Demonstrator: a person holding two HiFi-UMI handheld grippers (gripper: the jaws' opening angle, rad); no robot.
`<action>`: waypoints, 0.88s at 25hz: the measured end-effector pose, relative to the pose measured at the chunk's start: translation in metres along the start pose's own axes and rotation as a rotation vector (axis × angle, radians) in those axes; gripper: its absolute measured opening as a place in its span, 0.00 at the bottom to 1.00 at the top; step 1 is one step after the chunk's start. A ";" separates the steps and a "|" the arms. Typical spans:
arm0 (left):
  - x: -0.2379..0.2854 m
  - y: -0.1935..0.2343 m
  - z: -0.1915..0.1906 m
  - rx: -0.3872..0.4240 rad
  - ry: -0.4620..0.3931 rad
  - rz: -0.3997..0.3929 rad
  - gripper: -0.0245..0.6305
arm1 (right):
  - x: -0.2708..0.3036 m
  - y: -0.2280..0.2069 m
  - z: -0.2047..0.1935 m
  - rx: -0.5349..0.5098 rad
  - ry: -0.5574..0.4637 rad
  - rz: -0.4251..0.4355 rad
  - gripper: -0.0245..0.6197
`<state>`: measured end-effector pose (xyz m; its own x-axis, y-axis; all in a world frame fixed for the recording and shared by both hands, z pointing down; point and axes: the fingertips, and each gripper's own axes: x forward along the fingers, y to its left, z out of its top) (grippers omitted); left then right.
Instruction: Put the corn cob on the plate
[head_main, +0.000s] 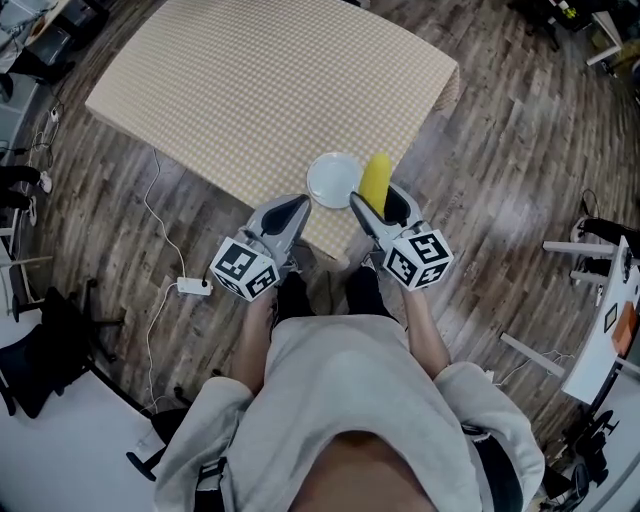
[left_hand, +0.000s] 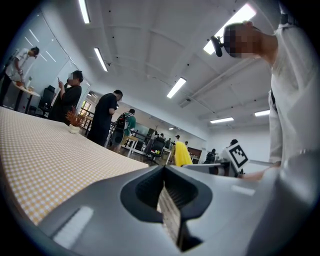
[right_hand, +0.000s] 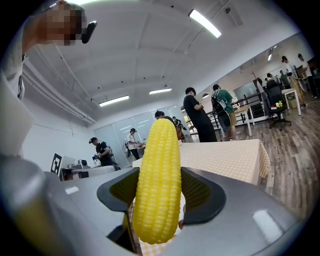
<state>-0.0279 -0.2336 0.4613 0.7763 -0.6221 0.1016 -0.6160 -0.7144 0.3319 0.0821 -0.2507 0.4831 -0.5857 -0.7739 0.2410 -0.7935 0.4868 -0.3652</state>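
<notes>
A yellow corn cob stands upright between the jaws of my right gripper, which is shut on it. It also shows far off in the left gripper view as the corn cob. A small white plate lies on the checkered table near its front edge, just left of the cob. My left gripper hangs left of the plate, its jaws closed together with nothing between them.
The table's front edge and right corner lie close to both grippers. A power strip with a white cable lies on the wooden floor at the left. Several people stand beyond the table. White equipment stands are at the right.
</notes>
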 end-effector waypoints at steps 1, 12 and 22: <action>0.001 0.002 -0.003 -0.005 0.005 -0.002 0.05 | 0.001 -0.001 -0.003 0.006 0.005 -0.005 0.44; 0.000 0.009 -0.052 -0.077 0.080 -0.008 0.05 | -0.001 -0.008 -0.059 0.081 0.082 -0.034 0.44; -0.003 0.011 -0.079 -0.108 0.113 0.017 0.05 | -0.014 -0.011 -0.103 0.128 0.154 -0.039 0.44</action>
<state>-0.0264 -0.2141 0.5386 0.7799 -0.5895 0.2104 -0.6157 -0.6617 0.4279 0.0821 -0.2037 0.5770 -0.5814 -0.7151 0.3881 -0.7942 0.3951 -0.4617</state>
